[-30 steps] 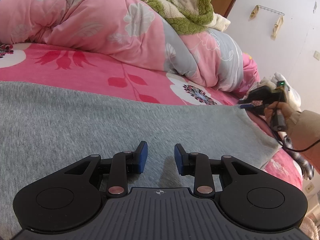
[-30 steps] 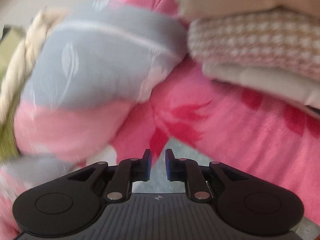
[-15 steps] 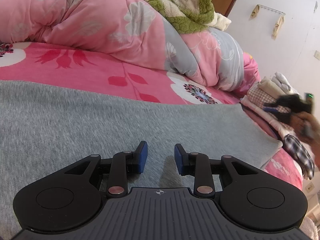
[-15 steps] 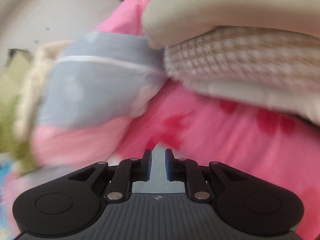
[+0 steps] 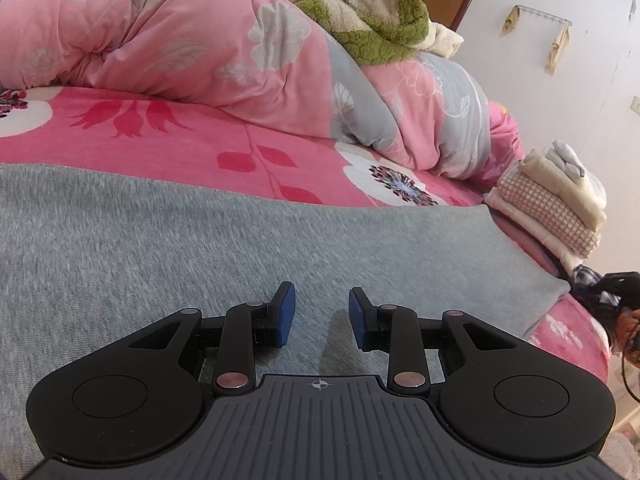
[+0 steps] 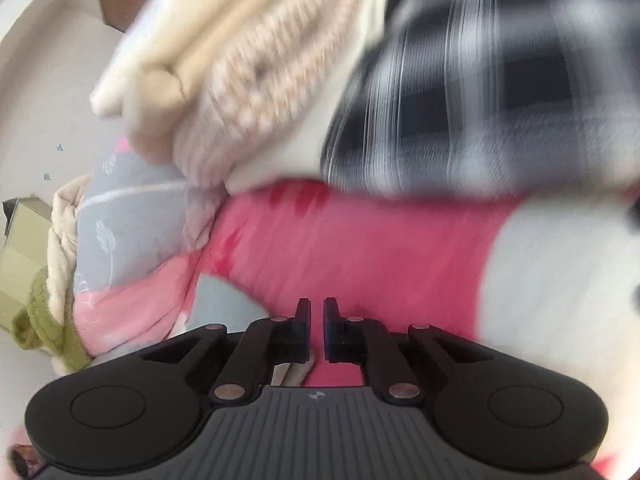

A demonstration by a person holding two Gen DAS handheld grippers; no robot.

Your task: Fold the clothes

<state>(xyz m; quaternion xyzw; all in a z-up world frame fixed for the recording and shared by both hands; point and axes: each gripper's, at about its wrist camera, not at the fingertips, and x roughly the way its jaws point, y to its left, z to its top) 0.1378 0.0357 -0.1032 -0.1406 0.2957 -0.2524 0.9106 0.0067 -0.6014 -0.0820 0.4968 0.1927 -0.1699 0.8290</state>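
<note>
I am holding the left gripper wide apart over the grey garment lying flat on the pink bedsheet, while the right gripper, narrowed to a slit, is facing the blurred folded stack at far right.

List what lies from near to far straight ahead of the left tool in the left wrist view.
left tool → grey garment → pink floral bedsheet → rolled pink and grey quilt → green fleece blanket
</note>
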